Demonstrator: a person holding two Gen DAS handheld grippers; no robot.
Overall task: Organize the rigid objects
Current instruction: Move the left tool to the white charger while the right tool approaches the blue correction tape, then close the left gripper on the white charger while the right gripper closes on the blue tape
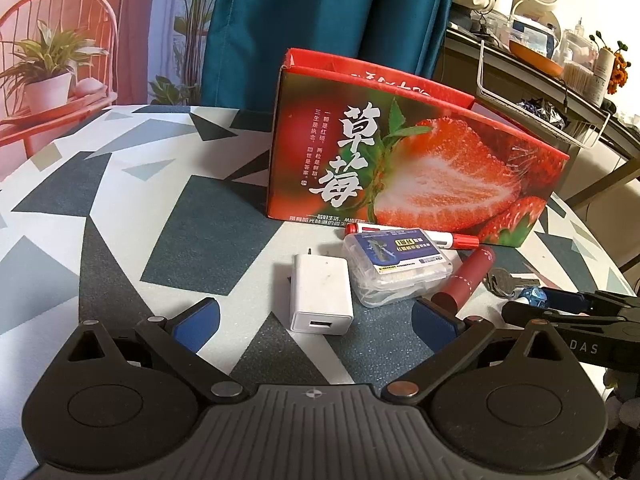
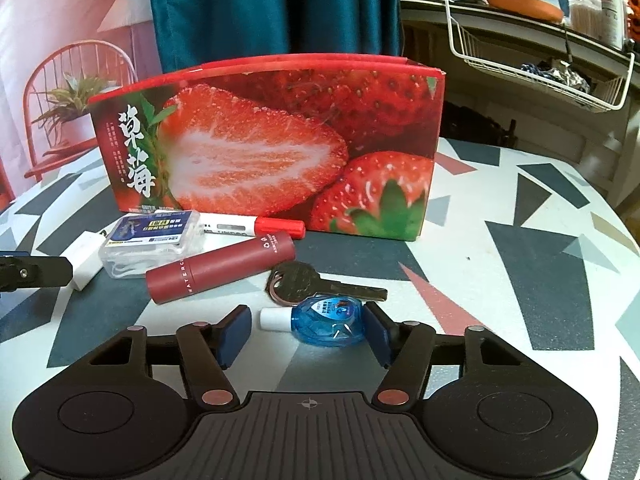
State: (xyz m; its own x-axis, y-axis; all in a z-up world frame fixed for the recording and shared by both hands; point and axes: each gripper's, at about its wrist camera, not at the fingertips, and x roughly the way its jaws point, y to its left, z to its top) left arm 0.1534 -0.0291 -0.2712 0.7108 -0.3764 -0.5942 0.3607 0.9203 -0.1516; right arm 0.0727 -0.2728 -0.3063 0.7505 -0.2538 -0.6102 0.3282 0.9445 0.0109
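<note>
A small blue bottle (image 2: 328, 320) with a white cap lies on its side between the fingers of my right gripper (image 2: 307, 332). The right pad is at the bottle's base and the left pad stands apart from the cap, so the gripper is open. A key (image 2: 312, 280) lies just beyond the bottle, then a dark red tube (image 2: 220, 272). My left gripper (image 1: 316, 318) is open, with a white charger (image 1: 320, 292) on the table between its fingertips, untouched. Behind the charger lie a clear plastic case (image 1: 400, 268) and a red marker (image 1: 420, 236).
A tall strawberry-printed box (image 1: 400, 160) stands open-topped behind the items on the patterned table (image 1: 120, 220). The right gripper's fingers (image 1: 560, 308) show at the left view's right edge. A white wire basket (image 2: 540, 60) hangs off a cluttered shelf at the back right.
</note>
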